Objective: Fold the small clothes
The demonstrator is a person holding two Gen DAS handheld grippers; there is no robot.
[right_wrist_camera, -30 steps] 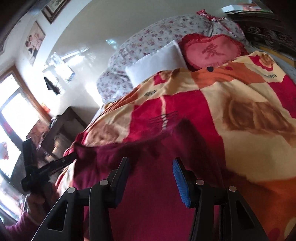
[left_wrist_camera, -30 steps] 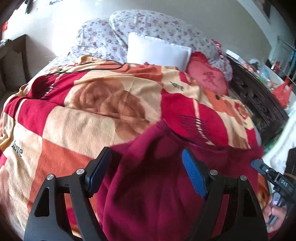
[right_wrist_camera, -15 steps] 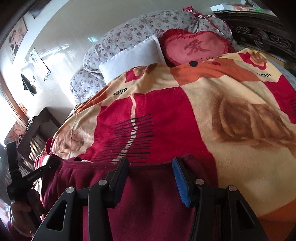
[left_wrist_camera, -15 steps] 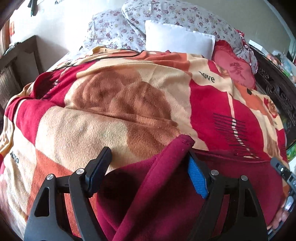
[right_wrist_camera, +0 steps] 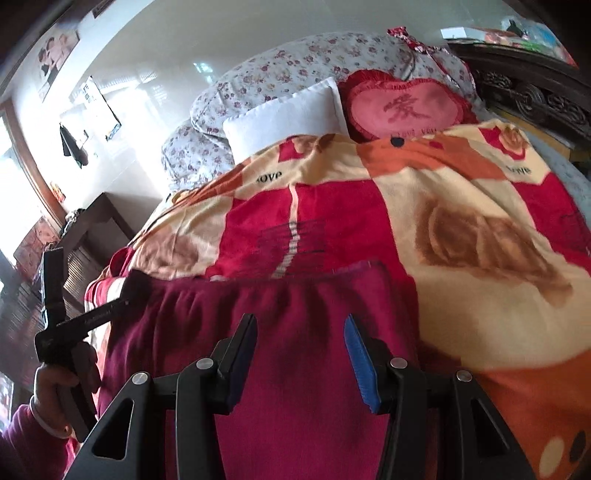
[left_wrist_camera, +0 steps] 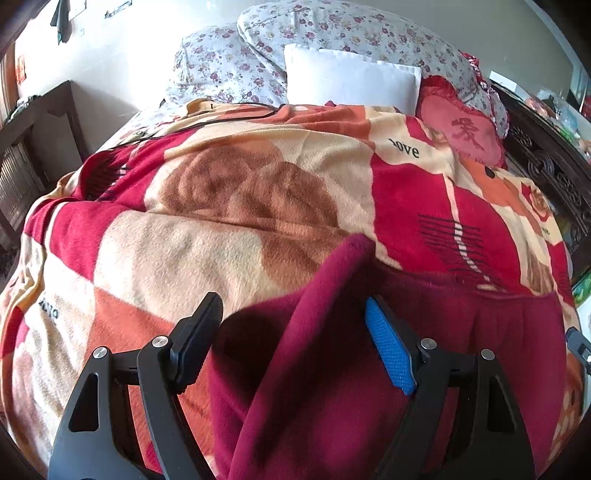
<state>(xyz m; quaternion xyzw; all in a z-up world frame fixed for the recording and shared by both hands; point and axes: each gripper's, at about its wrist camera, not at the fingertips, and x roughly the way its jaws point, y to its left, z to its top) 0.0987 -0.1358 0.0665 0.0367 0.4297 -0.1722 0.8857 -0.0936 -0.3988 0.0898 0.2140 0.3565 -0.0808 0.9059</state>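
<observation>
A dark red fleece garment (left_wrist_camera: 461,332) lies on the bed's patterned blanket (left_wrist_camera: 221,221), its straight top hem running across the right wrist view (right_wrist_camera: 258,295). My left gripper (left_wrist_camera: 291,301) stands wide open over the garment's left end. A raised fold of the cloth runs up between its fingers and leans on the blue pad (left_wrist_camera: 388,350); the black pad is clear of it. My right gripper (right_wrist_camera: 300,320) hovers open over the garment's flat right part, nothing pinched. The left gripper (right_wrist_camera: 55,314), held in a hand, shows at the garment's left corner.
A white pillow (left_wrist_camera: 351,81), a red heart cushion (left_wrist_camera: 461,129) and floral pillows (left_wrist_camera: 332,29) sit at the bed's head. Dark carved wooden furniture (left_wrist_camera: 546,177) lines the right side. A dark bedside table (left_wrist_camera: 44,122) stands at the left.
The garment has come down from a blurred, lifted state and now lies spread on the blanket with its hem straight. Both grippers have dropped closer to the bed. Neither gripper's jaws have changed.
</observation>
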